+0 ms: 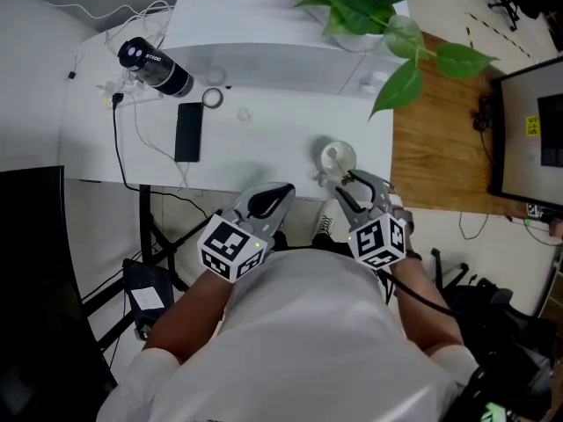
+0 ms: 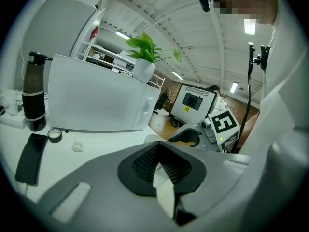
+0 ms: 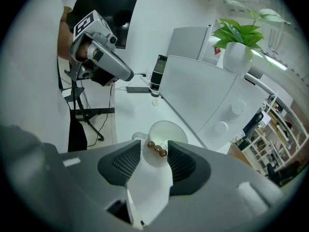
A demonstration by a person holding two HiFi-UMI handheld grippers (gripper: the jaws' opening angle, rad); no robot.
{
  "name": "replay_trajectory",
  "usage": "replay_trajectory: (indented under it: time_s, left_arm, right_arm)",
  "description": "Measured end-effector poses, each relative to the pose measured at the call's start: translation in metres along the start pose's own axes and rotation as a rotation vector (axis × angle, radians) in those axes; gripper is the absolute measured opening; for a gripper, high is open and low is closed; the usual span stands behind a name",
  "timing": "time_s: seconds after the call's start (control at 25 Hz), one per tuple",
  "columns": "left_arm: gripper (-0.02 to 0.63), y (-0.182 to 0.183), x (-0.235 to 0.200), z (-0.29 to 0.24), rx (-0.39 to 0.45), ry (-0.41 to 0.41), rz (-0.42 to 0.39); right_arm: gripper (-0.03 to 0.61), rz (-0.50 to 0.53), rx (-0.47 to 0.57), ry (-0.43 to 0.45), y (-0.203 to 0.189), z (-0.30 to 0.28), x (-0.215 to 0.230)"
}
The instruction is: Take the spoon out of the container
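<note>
Spoon (image 3: 158, 149) sitting in white cup (image 3: 166, 125) near front edge of table (image 3: 140, 105), brown knobby end poking over rim on my side. My right tongs (image 3: 154, 152) wide apart, that end right between tips, pads not touching it. Left tongs (image 2: 155, 164) pinched together, nothing in them, off to left of cup.

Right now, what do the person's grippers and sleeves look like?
The left gripper and right gripper are both grey two-jaw tools with black ribbed pads. Each carries a white cube printed with black square markers. A black cable trails from the right one. The person wears a white short-sleeved top.
</note>
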State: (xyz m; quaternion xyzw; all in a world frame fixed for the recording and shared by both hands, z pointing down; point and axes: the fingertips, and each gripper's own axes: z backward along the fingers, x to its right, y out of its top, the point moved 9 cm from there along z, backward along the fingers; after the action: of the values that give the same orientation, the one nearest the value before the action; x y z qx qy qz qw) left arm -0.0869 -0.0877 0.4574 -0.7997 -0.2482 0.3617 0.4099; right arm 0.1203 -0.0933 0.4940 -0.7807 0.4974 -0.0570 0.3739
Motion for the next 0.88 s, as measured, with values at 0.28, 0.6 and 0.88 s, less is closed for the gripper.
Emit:
replay_trajectory:
  time_s: [0.28, 0.6, 0.88]
  left_arm:
    - [0.005, -0.003, -0.002, 0.004, 0.006, 0.022, 0.011]
    - [0.005, -0.005, -0.003, 0.009, 0.02, 0.029, 0.024]
    - [0.003, -0.006, -0.003, 0.014, 0.029, 0.037, 0.022]
  right_arm:
    - [0.132, 0.156, -0.049, -0.025, 0.003, -0.002, -0.001]
    - [0.069, 0.207, -0.073, -0.032, 0.007, -0.003, -0.002]
    - [0.055, 0.212, -0.065, -0.05, 0.01, -0.001, -0.005]
